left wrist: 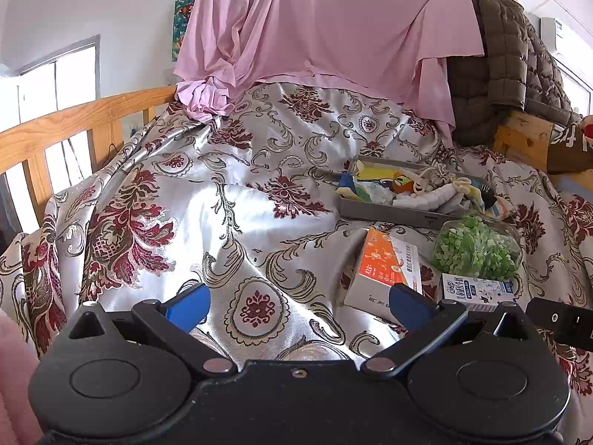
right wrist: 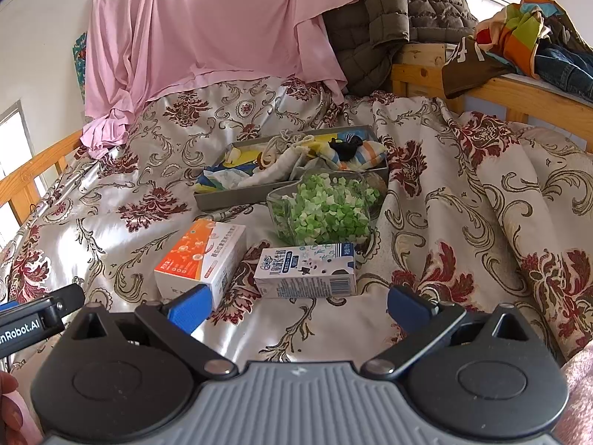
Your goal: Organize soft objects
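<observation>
Nearest the cameras, the left gripper [left wrist: 298, 306] and the right gripper [right wrist: 296, 306] both hover over the bedspread [left wrist: 229, 200] with their jaws spread wide and nothing between them. Just ahead of the right gripper lie a milk carton [right wrist: 307, 272] and an orange-and-white box [right wrist: 202, 256], side by side but apart, with a glass jar [right wrist: 324, 209] of green bits lying behind them. Farther back sits the grey tray [right wrist: 237, 198], which already holds the soft objects [right wrist: 296, 161]: small cloth pouches, a drawstring bag and folded fabric, heaped loosely and partly spilling over its right end. Beyond that a pink sheet [right wrist: 222, 26] and a quilted jacket [right wrist: 404, 11] hang at the head of the bed. The risks appear to be these: the slippery, rumpled bedspread could let the tray slide or tilt if a pouch is pulled, a jaw might snag the drawstring and drag several pieces out together, and a reach over the jar may roll it.
</observation>
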A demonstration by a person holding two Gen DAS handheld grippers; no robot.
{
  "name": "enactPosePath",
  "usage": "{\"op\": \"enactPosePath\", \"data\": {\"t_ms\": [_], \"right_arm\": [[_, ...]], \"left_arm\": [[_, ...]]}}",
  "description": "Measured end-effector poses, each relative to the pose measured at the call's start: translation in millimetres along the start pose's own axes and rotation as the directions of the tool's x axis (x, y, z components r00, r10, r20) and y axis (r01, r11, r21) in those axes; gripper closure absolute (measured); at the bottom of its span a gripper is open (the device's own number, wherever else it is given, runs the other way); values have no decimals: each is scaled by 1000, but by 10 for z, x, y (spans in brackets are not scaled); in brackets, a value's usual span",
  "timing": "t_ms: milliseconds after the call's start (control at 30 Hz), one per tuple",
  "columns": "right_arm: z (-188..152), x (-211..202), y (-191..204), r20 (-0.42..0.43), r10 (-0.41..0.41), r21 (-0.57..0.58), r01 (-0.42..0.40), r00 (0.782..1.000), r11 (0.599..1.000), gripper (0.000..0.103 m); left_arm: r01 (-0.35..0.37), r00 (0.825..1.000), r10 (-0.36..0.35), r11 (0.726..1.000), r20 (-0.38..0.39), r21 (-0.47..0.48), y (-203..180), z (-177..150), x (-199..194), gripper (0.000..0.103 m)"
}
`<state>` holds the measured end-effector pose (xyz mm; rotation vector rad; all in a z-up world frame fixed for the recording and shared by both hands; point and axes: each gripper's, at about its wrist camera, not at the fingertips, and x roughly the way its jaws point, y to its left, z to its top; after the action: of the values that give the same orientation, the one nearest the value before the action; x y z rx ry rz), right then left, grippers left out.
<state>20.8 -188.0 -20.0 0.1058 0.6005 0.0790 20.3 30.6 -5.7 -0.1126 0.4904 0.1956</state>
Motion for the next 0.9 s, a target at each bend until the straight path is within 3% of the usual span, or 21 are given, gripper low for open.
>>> {"op": "enactPosePath", "data": {"t_ms": [900], "right_arm": [[-29,2,14,-3,5,1,-5,1000,1000,0]], "left_arm": [[-2,1000,2,1000,-2,-2,6,-2,-3,1]]}}
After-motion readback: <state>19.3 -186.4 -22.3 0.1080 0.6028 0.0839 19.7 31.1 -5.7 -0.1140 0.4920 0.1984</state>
